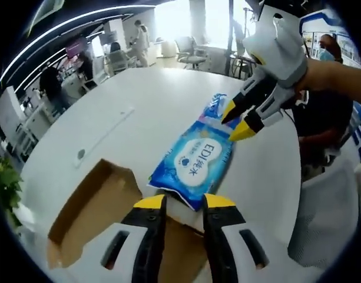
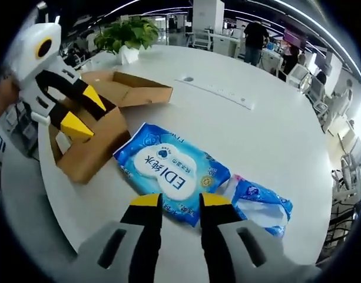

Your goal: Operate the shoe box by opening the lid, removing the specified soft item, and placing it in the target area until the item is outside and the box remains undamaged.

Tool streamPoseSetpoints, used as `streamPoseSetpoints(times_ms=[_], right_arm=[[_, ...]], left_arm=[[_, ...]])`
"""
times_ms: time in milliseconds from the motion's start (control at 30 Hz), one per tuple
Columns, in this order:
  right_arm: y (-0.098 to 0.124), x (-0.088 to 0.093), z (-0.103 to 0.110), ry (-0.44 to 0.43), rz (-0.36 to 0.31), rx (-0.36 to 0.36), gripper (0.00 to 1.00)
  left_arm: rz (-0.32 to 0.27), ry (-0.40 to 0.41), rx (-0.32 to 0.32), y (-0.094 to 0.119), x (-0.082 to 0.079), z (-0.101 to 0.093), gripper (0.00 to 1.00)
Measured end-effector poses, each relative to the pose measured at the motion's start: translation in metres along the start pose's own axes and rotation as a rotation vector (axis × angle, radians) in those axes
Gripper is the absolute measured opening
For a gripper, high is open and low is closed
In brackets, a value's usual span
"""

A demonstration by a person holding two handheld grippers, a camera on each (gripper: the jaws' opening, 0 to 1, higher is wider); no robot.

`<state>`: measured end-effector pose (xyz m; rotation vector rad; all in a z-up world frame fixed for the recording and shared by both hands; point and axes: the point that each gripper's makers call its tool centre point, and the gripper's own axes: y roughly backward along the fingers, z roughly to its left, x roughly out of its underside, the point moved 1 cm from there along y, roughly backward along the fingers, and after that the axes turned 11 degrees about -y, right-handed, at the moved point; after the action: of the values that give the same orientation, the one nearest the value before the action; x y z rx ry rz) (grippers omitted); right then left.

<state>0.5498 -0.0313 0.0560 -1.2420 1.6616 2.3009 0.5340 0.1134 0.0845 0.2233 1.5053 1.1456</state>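
Observation:
A blue wet-wipes pack lies flat on the white table, one corner touching the open cardboard shoe box. The box's lid is folded back. In the left gripper view my left gripper stands open over the box, the pack's near end just beyond its tips. It enters the right gripper view at upper left, holding nothing. My right gripper hangs open just above the pack's other end. A second, smaller blue pack lies beside the first.
A long socket strip is set into the table top. A potted plant stands at the table's edge beyond the box. A person's arm and a white chair are at the right. Several people and desks fill the office behind.

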Motion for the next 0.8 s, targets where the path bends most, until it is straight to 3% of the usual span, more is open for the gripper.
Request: streamPoseSetpoints(times_ms=[100, 467, 633, 800], right_arm=[[0.005, -0.006, 0.008, 0.028, -0.009, -0.020, 0.23], [0.017, -0.020, 0.044, 0.154, -0.003, -0.106, 0.28], [0.022, -0.031, 0.065, 0.214, -0.021, -0.152, 0.32], [0.023, -0.039, 0.085, 0.275, -0.032, -0.194, 0.34]], left_arm=[[-0.031, 0.068, -0.004, 0.012, 0.001, 0.004, 0.23], [-0.054, 0.138, -0.052, 0.051, 0.020, 0.016, 0.29], [-0.053, 0.154, -0.092, 0.072, 0.034, 0.024, 0.32], [-0.022, 0.163, -0.123, 0.093, 0.060, 0.030, 0.33]])
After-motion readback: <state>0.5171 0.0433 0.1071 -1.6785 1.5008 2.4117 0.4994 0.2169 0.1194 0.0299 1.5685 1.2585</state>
